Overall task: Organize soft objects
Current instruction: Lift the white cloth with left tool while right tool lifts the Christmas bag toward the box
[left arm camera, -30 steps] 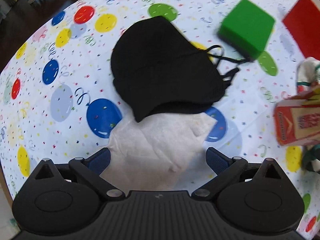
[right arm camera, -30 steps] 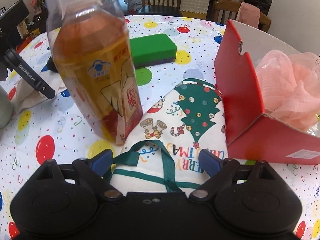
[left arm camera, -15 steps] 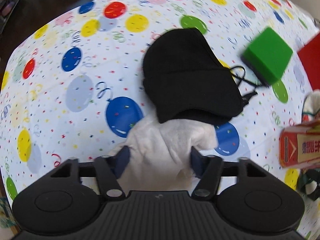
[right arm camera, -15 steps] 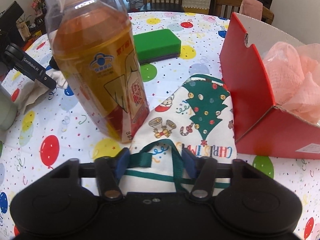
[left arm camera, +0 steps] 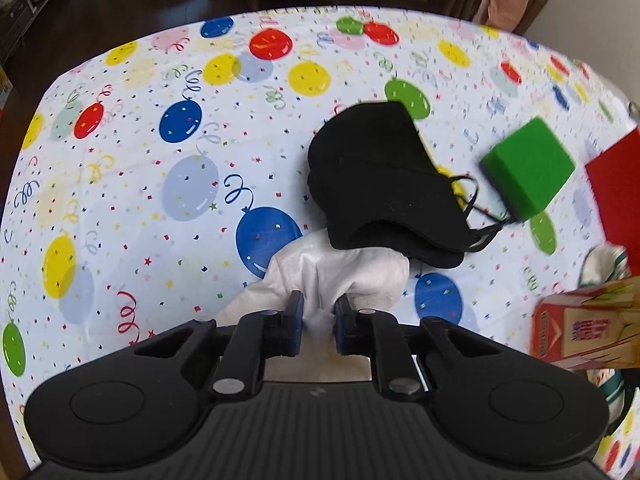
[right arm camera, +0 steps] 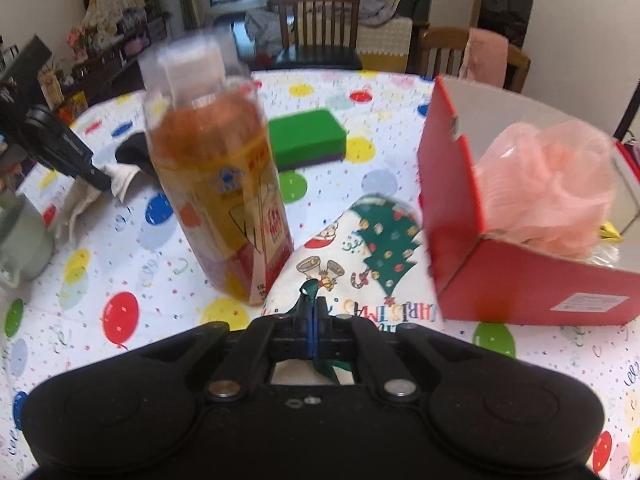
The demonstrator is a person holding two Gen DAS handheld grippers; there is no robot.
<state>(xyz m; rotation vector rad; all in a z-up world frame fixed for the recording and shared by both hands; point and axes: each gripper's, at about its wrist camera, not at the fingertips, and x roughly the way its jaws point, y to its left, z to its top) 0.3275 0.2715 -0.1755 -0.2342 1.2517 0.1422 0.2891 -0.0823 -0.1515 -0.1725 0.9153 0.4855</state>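
While my left gripper (left arm camera: 318,318) pinches the white cloth (left arm camera: 340,276) ahead, the black mask (left arm camera: 380,184) lies on its far end (it could drag along). Clamped on the green loop (right arm camera: 311,294) of the Christmas cloth (right arm camera: 360,264), my right gripper (right arm camera: 313,322) could topple the tea bottle (right arm camera: 218,172) just left of it.

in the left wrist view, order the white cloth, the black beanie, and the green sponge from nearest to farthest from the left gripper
1. White cloth: pinched in the left gripper, directly ahead.
2. Black beanie: just beyond, lying on the cloth's far edge.
3. Green sponge: farthest, off to the right.
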